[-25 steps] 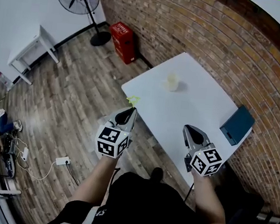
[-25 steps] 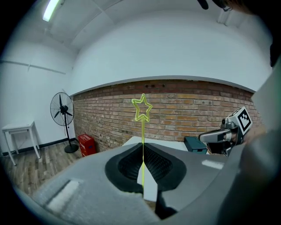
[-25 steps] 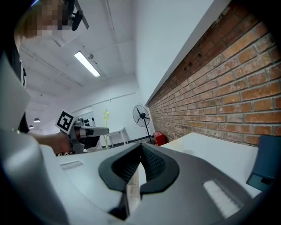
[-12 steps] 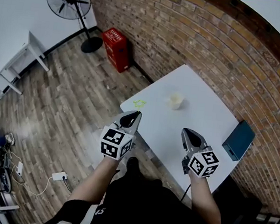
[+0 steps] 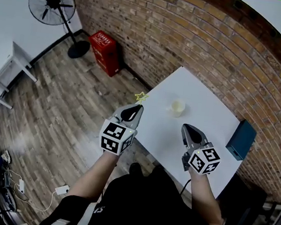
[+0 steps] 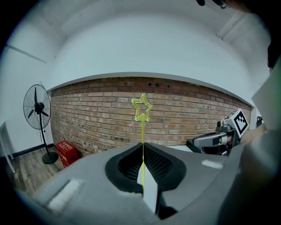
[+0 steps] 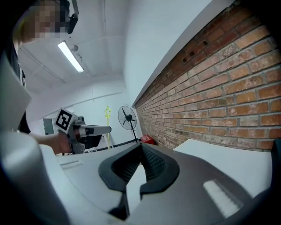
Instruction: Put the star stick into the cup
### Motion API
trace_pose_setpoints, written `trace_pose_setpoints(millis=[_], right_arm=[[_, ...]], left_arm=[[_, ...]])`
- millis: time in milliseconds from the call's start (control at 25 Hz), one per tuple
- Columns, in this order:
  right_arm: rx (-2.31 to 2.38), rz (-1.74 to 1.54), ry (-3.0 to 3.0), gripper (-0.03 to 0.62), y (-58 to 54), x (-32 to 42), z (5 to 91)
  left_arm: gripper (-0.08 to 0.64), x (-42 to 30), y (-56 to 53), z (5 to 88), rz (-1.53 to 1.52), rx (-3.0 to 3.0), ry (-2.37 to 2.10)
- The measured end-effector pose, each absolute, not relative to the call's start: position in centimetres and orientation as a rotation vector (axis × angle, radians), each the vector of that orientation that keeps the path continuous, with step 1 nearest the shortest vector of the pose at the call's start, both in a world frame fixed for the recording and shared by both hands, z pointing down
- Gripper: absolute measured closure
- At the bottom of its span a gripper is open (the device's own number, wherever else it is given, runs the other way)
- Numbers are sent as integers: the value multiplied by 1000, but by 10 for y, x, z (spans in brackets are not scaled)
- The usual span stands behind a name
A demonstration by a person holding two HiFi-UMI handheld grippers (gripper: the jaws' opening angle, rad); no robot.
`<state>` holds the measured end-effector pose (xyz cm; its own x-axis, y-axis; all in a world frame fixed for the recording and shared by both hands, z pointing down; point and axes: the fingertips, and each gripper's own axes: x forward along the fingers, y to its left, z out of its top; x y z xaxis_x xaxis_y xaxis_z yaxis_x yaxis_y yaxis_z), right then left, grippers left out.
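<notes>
We stand at a white table (image 5: pixel 210 100) set against a brick wall (image 5: pixel 214 37), on a wooden plank floor (image 5: pixel 65 106). A pedestal fan (image 5: pixel 52 3) and a red crate (image 5: pixel 103 49) stand by the wall to our left. A dark blue box (image 5: pixel 241 139) lies at the table's right edge. A pale cup (image 5: pixel 177 107) stands upright near the table's middle.

Our left gripper (image 5: pixel 137 109) reaches out by the table's left corner. Its jaws are pinched on the yellow star stick (image 6: pixel 142 107), whose star end points out beyond the tips, apart from the cup. Our right gripper (image 5: pixel 186 128) hovers over the near side with its jaws closed together and nothing between them.
</notes>
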<state>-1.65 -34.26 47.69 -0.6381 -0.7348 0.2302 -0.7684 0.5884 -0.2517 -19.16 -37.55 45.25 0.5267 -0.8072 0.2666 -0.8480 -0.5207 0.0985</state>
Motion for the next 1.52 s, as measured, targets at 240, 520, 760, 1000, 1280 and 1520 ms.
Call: trace_pose_setpoints(millis=[240, 520, 760, 1000, 1280, 1520], right_arm=[[1320, 538, -2671, 591, -372, 4, 489], [1312, 600, -2651, 592, -397, 28, 510], [1354, 679, -2615, 592, -407, 56, 529], [1390, 716, -2585, 592, -421, 79, 539], [1402, 737, -2564, 591, -433, 91, 547], [1425, 770, -2530, 591, -434, 101, 557]], left_arm=[[551, -157, -415, 463, 307, 2575, -1315], [551, -112, -456, 470, 324, 2605, -1254], [550, -67, -484, 473, 318, 2656, -1171], [550, -33, -513, 477, 256, 2666, -1119], [550, 1, -532, 492, 234, 2687, -1027], [549, 9, -547, 522, 219, 2623, -992]])
